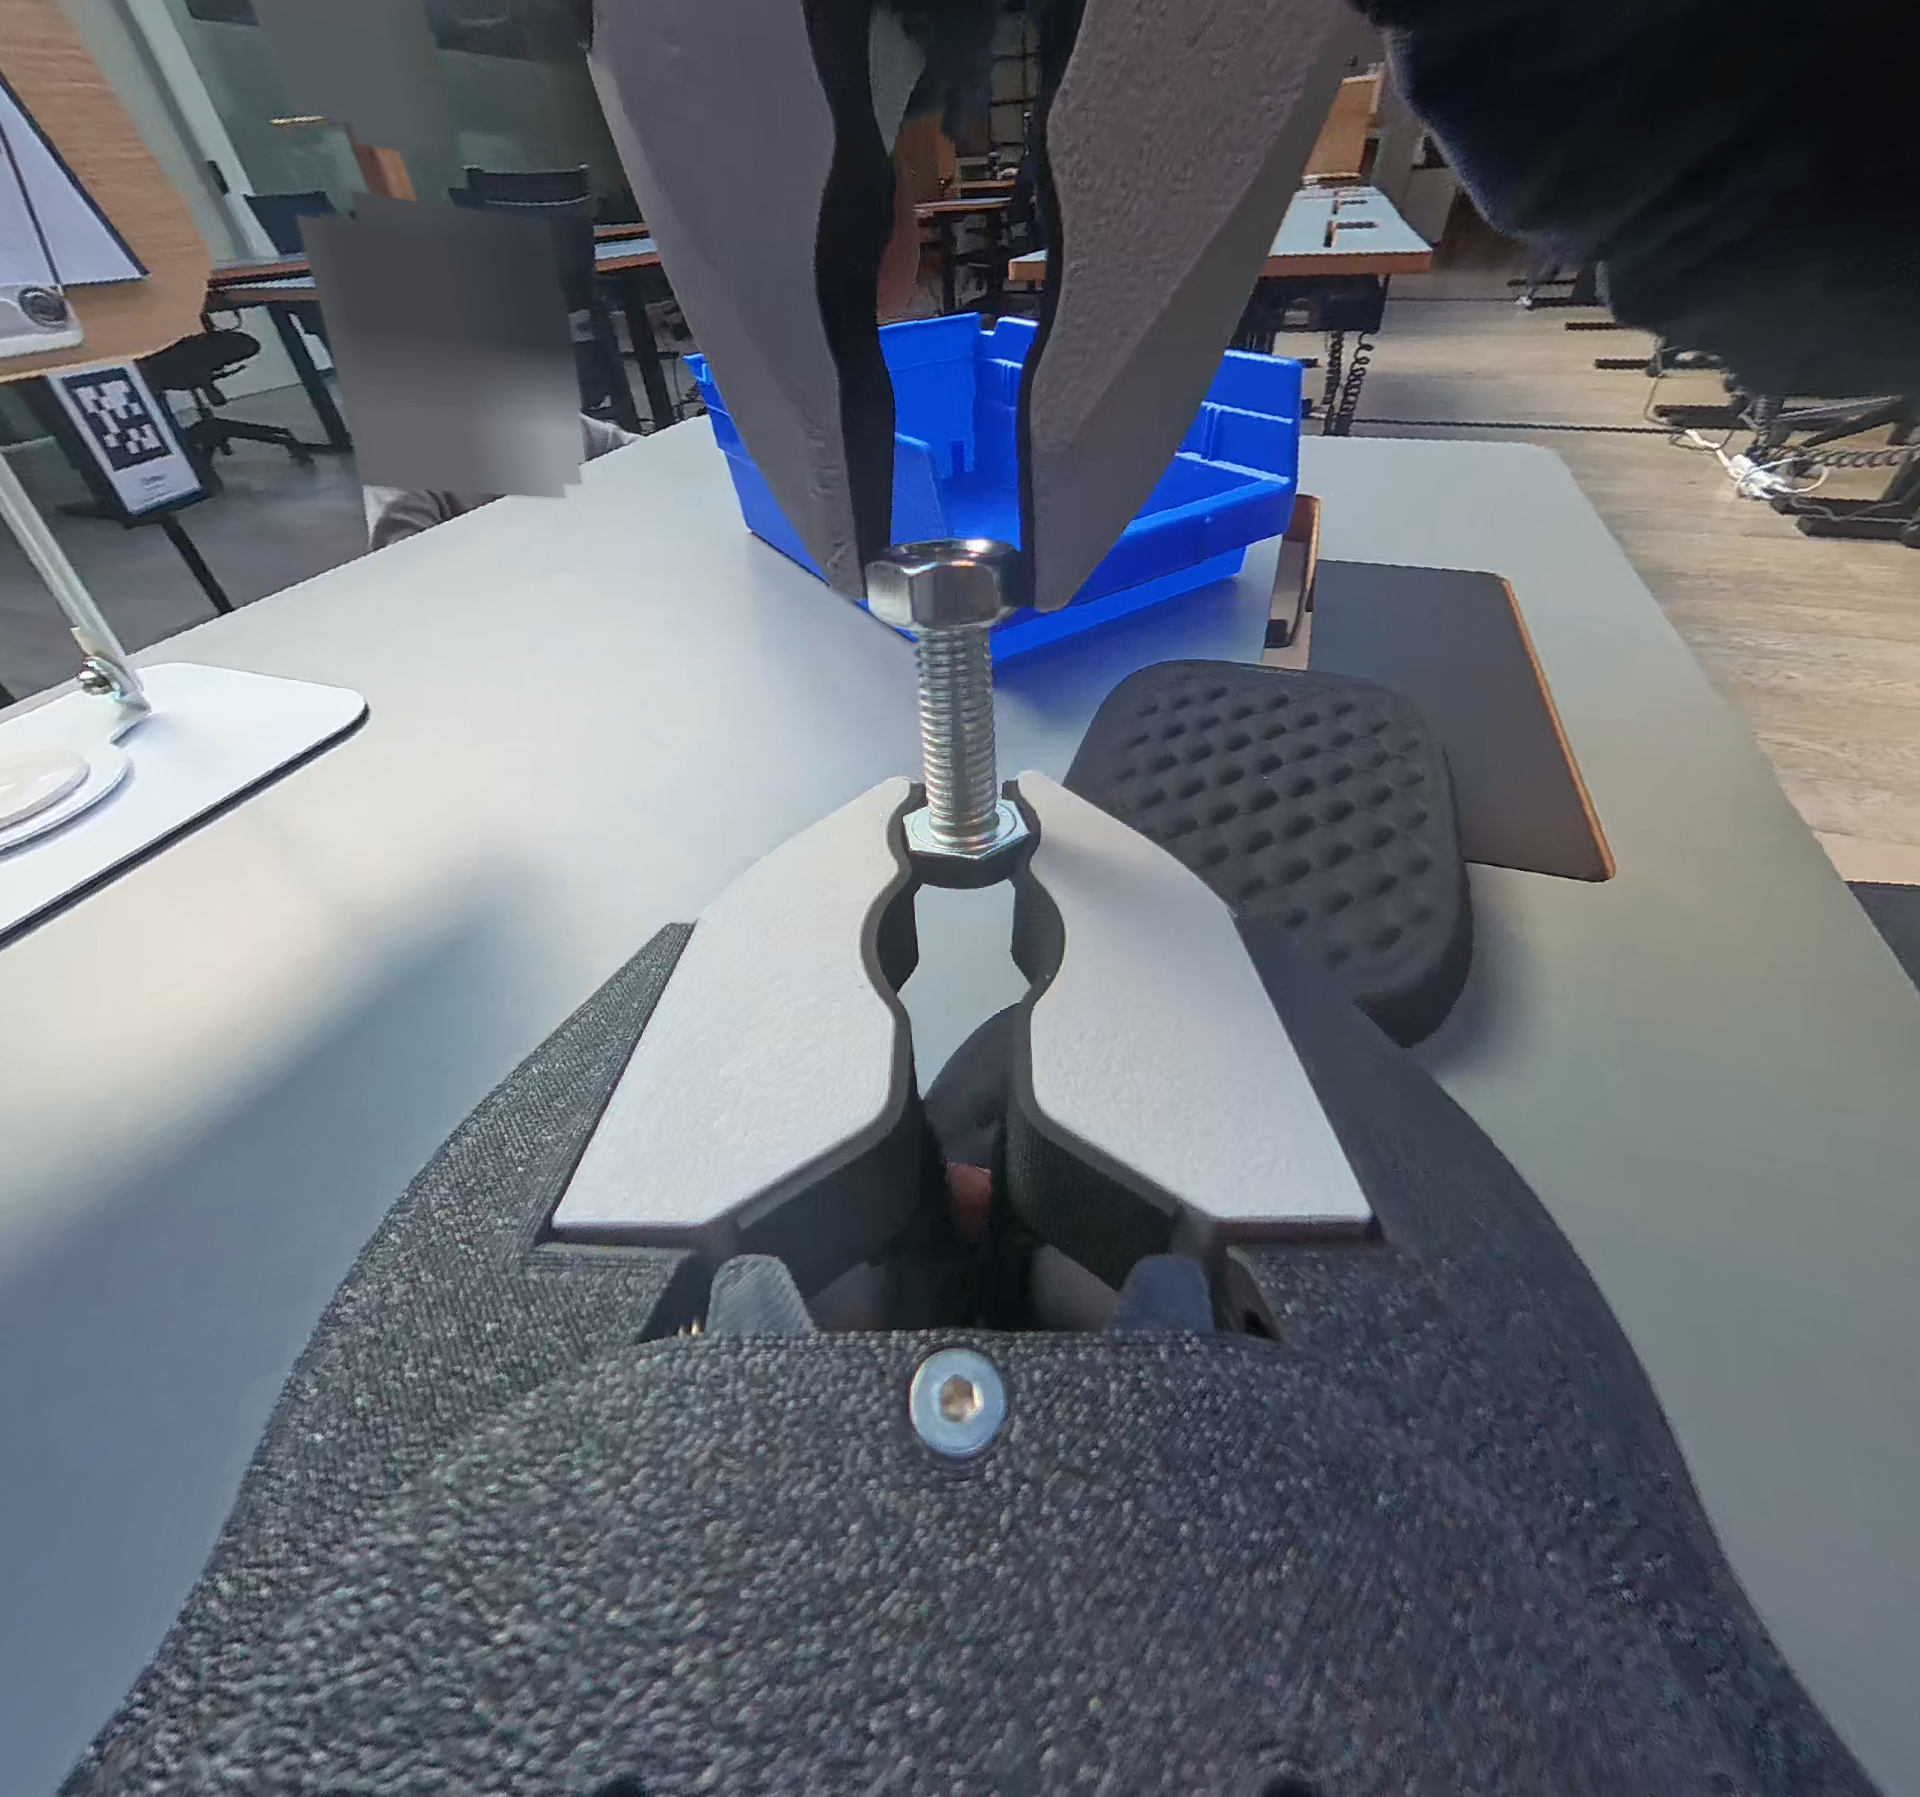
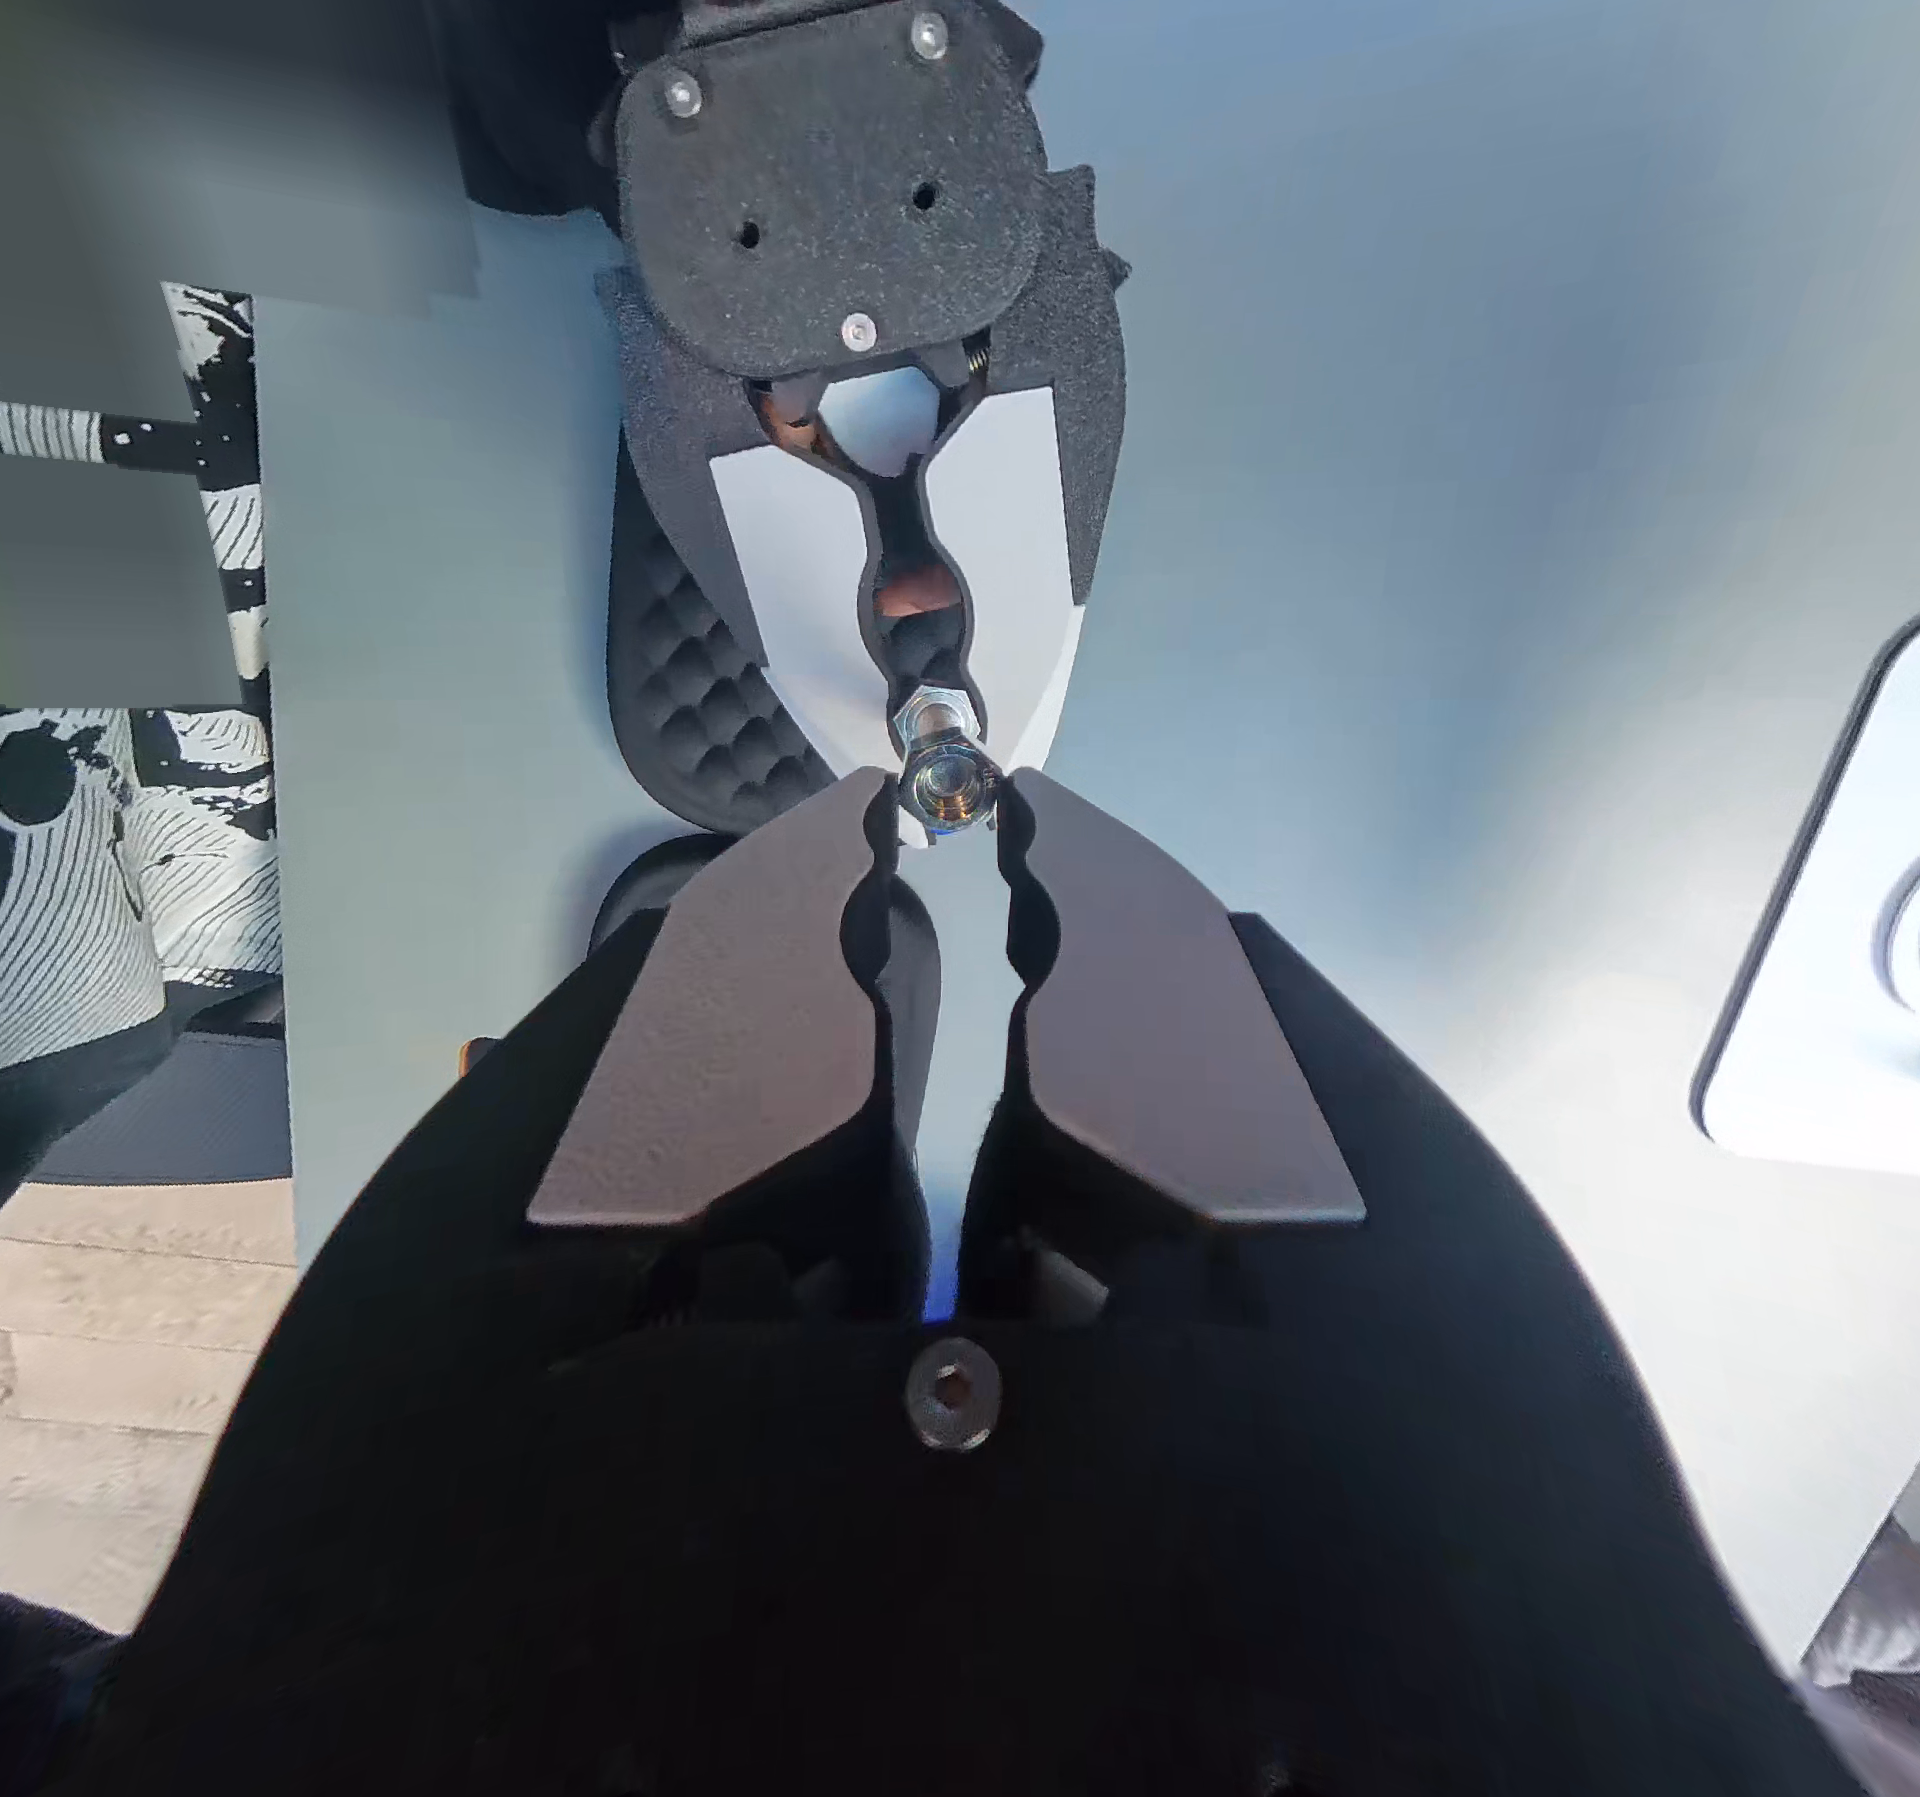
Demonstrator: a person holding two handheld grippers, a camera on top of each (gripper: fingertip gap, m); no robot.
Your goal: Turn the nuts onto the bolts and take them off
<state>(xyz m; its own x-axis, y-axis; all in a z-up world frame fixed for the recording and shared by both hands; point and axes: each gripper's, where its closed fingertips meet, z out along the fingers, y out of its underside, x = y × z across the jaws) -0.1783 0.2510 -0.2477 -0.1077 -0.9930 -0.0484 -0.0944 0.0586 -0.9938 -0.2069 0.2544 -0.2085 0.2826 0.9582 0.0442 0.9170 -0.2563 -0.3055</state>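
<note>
A silver bolt (image 1: 958, 719) stands upright in the air above the grey table (image 1: 520, 708). My left gripper (image 1: 964, 807) is shut on a hex nut (image 1: 966, 838) that sits low on the bolt's thread. My right gripper (image 1: 940, 584) comes down from above and is shut on the bolt's hex head (image 1: 935, 592). In the right wrist view I look down on the bolt head (image 2: 948, 793) between my right gripper's (image 2: 948, 797) tips. The nut (image 2: 933, 713) lies just beyond it in the left gripper (image 2: 935, 721).
A blue plastic bin (image 1: 1195, 500) stands behind the bolt. A black dimpled pad (image 1: 1278, 843) lies to its right, on a dark board (image 1: 1455, 708). A white lamp base (image 1: 187, 771) sits at the left. A person's patterned clothing (image 2: 104, 812) shows at the table edge. There is about 5 cm between the tips of the two grippers.
</note>
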